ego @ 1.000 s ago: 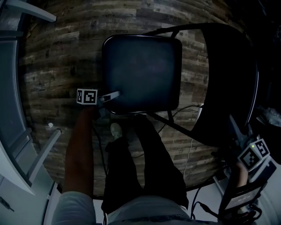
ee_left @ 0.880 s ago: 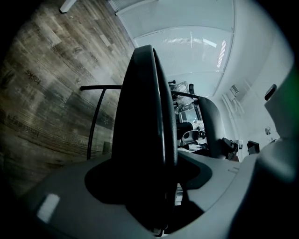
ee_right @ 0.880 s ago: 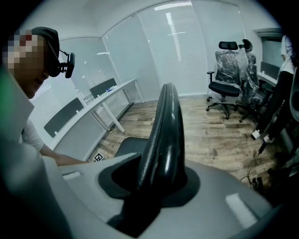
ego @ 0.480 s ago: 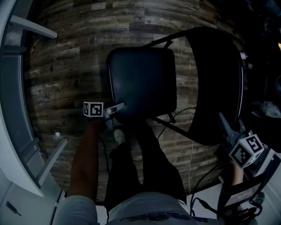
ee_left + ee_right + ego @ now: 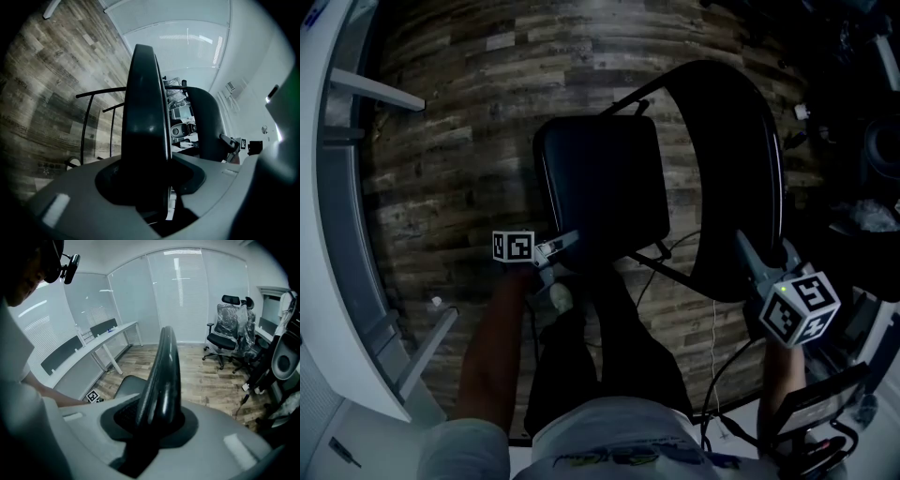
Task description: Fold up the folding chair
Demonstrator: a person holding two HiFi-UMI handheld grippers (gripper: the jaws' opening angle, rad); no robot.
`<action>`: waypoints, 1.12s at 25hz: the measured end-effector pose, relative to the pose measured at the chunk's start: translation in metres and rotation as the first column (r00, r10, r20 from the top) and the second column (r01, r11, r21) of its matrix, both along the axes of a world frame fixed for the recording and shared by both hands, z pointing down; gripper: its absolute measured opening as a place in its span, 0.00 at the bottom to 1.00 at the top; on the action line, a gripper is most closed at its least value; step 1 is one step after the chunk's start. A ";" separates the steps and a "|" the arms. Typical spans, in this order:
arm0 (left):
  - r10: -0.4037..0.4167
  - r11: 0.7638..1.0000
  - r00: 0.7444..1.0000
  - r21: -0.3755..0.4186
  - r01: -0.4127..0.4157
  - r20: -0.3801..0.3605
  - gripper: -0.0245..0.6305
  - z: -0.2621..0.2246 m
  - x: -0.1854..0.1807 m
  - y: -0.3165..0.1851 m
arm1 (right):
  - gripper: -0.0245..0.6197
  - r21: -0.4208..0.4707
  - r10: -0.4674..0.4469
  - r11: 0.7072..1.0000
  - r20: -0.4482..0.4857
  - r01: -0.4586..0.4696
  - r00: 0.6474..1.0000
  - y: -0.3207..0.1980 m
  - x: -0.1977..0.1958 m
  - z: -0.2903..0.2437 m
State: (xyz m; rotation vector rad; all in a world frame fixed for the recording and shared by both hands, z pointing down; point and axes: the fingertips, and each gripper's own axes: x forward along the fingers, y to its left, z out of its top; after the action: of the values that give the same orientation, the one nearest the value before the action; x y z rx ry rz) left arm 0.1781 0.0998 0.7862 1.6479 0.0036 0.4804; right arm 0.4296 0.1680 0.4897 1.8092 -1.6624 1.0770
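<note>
Jaws of the left gripper (image 5: 565, 242) have just been closing and now clamp the near edge of the dark seat (image 5: 605, 183), which the left gripper view shows edge-on, running straight out from between the pads. Jaws of the right gripper (image 5: 748, 251) have likewise just been closing and are clenched on the rim of the curved backrest (image 5: 727, 178), its black edge rising out of their mouth in the right gripper view. Both parts belong to the folding chair (image 5: 656, 187), which stands on the wood-plank floor (image 5: 459, 141) just ahead of the person's legs (image 5: 609, 356), its thin metal frame (image 5: 675, 274) showing below the seat. A white bench (image 5: 337, 234) curves along the left side of the head view.
</note>
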 end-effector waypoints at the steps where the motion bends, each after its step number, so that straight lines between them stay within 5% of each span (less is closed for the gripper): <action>1: 0.002 1.000 1.000 -0.001 -0.002 -0.001 0.32 -0.005 0.004 0.001 | 0.18 0.001 -0.002 1.000 -0.005 0.002 1.000 0.000 0.000 -0.002; 28: 0.080 0.996 0.995 0.021 -0.081 0.061 0.24 -0.106 0.096 0.043 | 0.16 -0.018 0.025 0.999 -0.060 -0.026 0.998 -0.005 -0.017 -0.050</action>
State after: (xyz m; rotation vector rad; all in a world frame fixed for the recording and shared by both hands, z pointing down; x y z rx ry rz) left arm 0.2736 0.1425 0.6802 1.6609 0.0199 0.5930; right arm 0.4127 0.1633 0.4398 1.8370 -1.5933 1.0363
